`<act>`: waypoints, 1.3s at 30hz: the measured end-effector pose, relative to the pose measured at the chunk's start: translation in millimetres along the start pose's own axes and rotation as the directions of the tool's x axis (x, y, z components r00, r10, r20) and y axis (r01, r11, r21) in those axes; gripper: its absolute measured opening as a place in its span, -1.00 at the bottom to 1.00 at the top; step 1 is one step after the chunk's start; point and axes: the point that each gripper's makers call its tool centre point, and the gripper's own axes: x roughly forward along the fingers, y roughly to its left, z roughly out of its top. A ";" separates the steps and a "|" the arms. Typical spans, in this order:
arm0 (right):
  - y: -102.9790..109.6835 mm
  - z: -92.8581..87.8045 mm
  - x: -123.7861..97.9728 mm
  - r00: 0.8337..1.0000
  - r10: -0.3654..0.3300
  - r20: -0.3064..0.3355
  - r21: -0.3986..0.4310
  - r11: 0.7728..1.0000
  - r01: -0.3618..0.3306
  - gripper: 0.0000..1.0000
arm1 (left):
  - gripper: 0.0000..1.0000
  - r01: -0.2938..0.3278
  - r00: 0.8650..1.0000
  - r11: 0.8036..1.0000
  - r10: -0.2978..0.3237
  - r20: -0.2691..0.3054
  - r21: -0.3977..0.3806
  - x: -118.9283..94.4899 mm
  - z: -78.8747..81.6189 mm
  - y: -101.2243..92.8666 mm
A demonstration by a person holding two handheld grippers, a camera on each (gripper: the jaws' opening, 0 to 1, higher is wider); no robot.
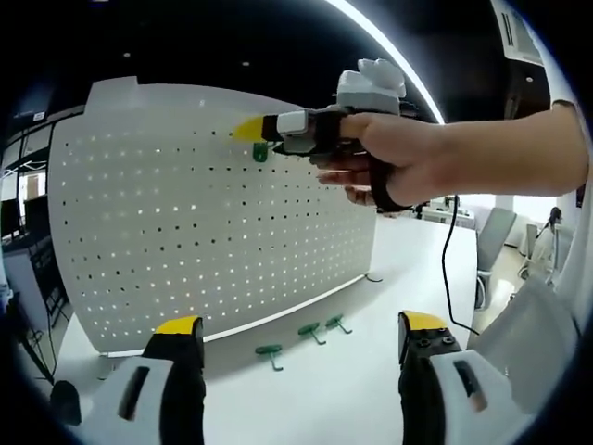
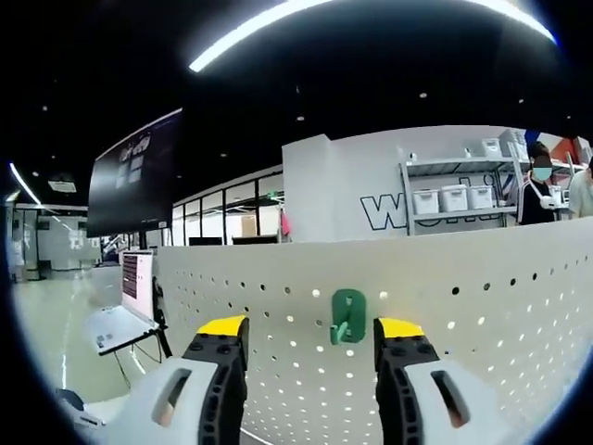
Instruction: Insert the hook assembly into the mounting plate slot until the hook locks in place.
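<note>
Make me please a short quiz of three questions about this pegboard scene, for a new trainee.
1. True or false: the green hook on the pegboard sits between the right gripper jaws, untouched.
2. How many loose green hooks lie on the table?
3. The left gripper is: A) open, B) shut on a hook.

Key: 1 true; 2 three; 3 A.

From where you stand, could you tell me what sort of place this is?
Probably an open-plan office or lab workspace: a white perforated pegboard stands on a white table, with grey office chairs nearby and metal shelving holding white storage bins behind.
</note>
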 end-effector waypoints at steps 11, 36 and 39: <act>1.5 -9.6 -19.1 0.996 0.091 -0.019 -0.047 0.995 -0.092 0.17 | 0.77 0.000 1.000 1.000 0.000 -0.003 0.000 1.9 -0.5 -0.3; -13.5 -50.0 -82.9 0.983 0.158 -0.091 -0.060 0.985 -0.164 0.30 | 0.79 -0.004 1.000 1.000 0.004 -0.007 0.011 2.5 -1.6 1.7; -16.3 -50.7 -93.7 0.984 0.159 -0.085 -0.051 0.985 -0.163 0.31 | 0.79 -0.005 1.000 1.000 0.005 -0.006 0.012 1.5 -1.2 2.5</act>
